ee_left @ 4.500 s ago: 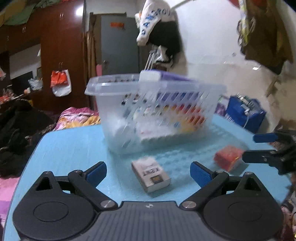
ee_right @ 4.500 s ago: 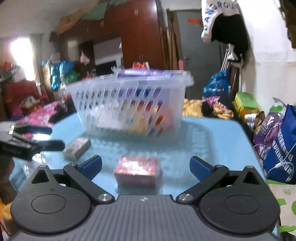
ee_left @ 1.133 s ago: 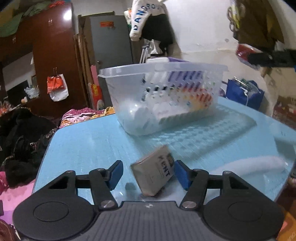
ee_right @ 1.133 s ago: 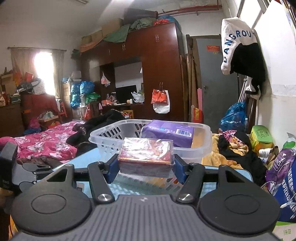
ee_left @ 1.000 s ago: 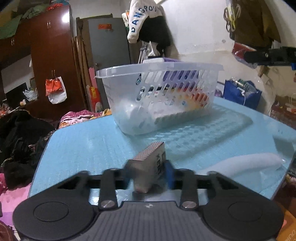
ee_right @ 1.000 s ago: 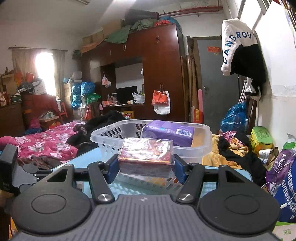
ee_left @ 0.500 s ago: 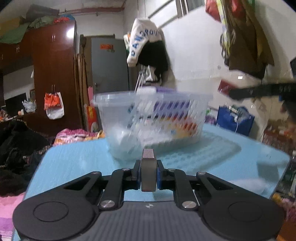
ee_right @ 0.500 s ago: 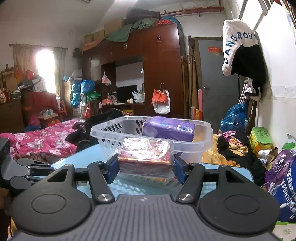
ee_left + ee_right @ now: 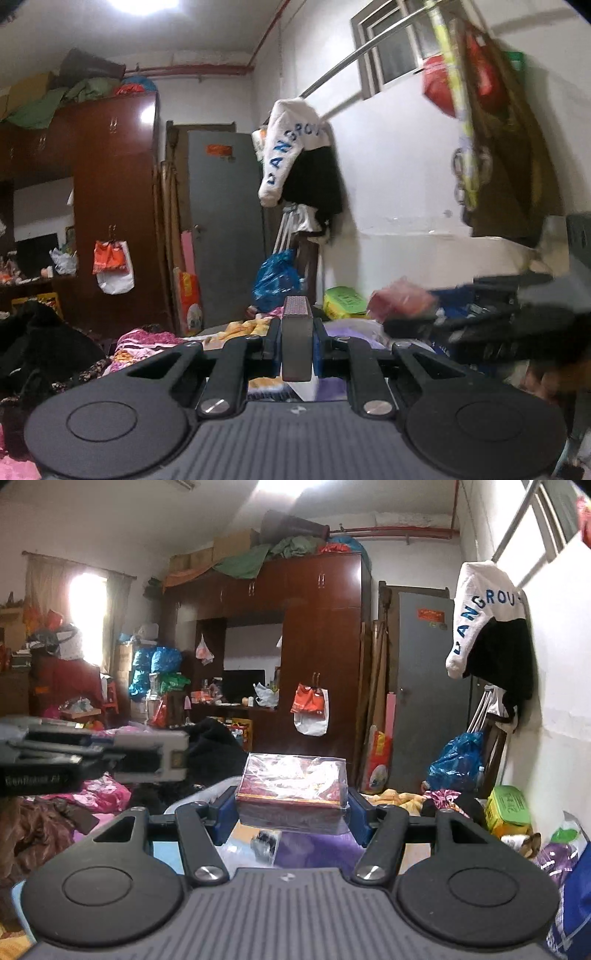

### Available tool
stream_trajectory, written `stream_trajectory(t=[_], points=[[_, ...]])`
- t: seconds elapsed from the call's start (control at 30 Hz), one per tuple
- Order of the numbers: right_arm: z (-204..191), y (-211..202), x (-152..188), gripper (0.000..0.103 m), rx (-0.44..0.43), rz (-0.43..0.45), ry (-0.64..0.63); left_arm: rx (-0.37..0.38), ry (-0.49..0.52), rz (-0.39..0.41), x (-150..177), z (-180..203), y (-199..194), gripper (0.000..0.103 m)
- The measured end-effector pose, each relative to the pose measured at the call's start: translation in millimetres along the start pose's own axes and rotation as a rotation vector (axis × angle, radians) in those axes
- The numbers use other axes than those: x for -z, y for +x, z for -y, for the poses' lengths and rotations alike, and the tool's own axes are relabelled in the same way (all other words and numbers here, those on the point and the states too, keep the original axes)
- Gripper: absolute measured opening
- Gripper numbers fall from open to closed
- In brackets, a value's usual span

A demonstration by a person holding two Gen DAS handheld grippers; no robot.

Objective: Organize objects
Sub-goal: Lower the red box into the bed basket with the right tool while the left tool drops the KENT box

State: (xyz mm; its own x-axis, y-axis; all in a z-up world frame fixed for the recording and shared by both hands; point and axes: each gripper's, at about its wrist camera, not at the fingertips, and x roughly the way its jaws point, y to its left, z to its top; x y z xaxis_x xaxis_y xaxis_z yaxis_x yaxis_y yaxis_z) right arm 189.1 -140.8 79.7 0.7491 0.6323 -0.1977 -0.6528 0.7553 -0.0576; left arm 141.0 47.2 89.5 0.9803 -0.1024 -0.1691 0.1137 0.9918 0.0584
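The grey cigarette pack (image 9: 296, 339) stands on edge between the blue pads of the left hand-held gripper (image 9: 296, 349), squeezed across its thin side, its narrow patterned end facing up and its long axis running forward along the fingers. The red box in clear wrap (image 9: 291, 788) lies flat in the right hand-held gripper (image 9: 291, 808), held at a middling width by its two short ends, long axis crosswise between the pads. Both are held up in the air, with the clear basket (image 9: 207, 794) just below them. The right wrist view shows the pack's broad side (image 9: 155, 755) on its left, and under the box the basket rim, a purple packet (image 9: 317, 851) and a corner of the blue surface (image 9: 164, 853). The left wrist view shows the red box (image 9: 400, 301) only as a blur on its right, level with the pack.
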Motion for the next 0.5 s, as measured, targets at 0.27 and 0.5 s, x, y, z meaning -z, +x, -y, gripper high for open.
stream_trajectory(t=[0.27,0.5], points=[[6.7,45.4,16.0,0.063,-0.058,-0.141,0.073,-0.062,-0.044,-0.113,-4.1,-13.9,56.4,0.019],[3.0,38.9,19.8,0.063,-0.07,-0.175,0.07,-0.067,-0.044,-0.165,11.8,-17.0,71.3,0.019]])
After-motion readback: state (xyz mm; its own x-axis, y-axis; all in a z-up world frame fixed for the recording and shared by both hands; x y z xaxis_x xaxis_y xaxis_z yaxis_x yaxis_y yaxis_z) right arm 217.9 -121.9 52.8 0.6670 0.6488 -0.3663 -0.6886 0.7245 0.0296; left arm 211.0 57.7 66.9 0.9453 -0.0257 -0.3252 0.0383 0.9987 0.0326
